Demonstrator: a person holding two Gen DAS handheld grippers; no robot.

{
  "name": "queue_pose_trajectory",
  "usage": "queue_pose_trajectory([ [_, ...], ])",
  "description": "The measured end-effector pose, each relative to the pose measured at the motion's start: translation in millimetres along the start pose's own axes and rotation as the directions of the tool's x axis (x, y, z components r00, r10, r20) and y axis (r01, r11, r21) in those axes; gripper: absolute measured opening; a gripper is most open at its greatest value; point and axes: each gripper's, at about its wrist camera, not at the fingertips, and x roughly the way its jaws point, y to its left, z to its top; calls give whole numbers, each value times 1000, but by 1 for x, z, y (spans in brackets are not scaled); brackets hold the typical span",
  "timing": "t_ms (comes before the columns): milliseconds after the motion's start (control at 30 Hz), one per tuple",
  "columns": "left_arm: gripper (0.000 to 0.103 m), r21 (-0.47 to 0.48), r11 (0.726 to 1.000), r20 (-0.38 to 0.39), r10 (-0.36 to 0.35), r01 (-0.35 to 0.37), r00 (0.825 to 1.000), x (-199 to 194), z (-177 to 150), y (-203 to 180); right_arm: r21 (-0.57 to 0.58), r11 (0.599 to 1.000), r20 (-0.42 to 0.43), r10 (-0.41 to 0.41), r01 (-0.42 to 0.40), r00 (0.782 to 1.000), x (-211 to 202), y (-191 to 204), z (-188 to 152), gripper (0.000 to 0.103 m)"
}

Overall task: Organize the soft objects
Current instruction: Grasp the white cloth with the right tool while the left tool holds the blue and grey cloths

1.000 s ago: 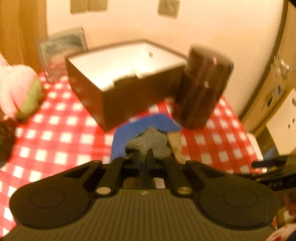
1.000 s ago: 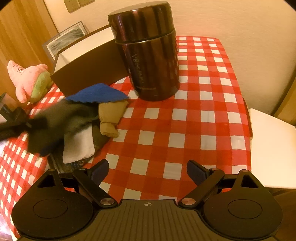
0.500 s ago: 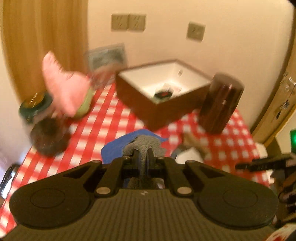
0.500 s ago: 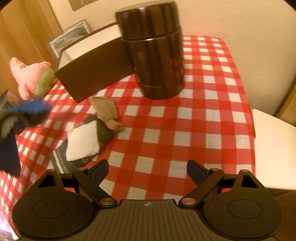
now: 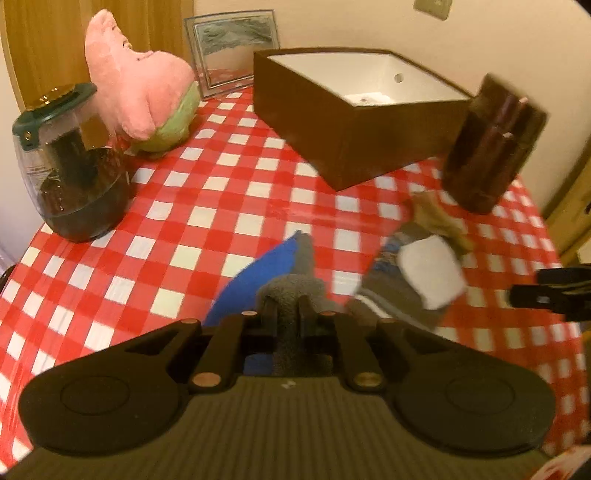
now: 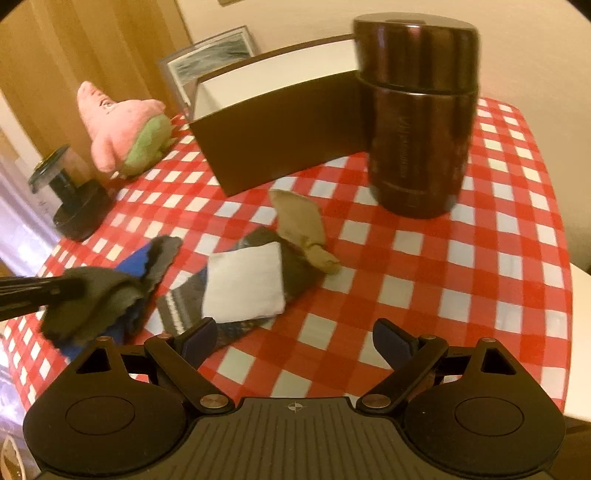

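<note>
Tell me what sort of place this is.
Most likely a home dining or kitchen table: a red-and-white checked tablecloth, a pink plush toy beside a framed picture against the wall, and a wall socket above.

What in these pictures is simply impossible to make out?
- Brown box: its contents. Right wrist view shows only the outer wall; in the left wrist view the near wall hides most of the floor.
- Grey and blue cloth: its lower part, behind the left gripper body, whose jaws are opening.
- Flask: the lettering is blurred.
- Striped sock: mostly under the white pouch.
</note>
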Motion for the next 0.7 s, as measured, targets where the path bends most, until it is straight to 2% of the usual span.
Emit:
queue_pose_trajectory([
  [200,18,27,996,-20,84,-84,996,41,-6,11,6,1000,-30,0,0,1000,7,0,-2,91],
  [267,34,17,997,-29,79,-78,996,44,-9,16,12,1000,-37,-2,2,999,8,-1,-3,91],
  [300,52,6,998,-26,69,-69,997,42,-10,19,13,1000,-36,-2,3,999,8,-1,-3,91],
  [333,60,-7,998,-26,62,-62,998,38,-11,22,15,1000,-34,-2,2,999,8,-2,-3,91],
  [500,66,-57,997,-23,56,-57,998,24,-21,38,31,1000,-31,-1,2,1000,11,-3,-3,91],
  [600,67,-110,993,-41,24,-28,999,29,-25,45,36,999,-38,8,-6,999,14,-2,-3,91],
  [700,75,-158,987,-37,-19,12,999,39,-26,48,22,1000,-36,18,-17,999,16,2,-3,91],
])
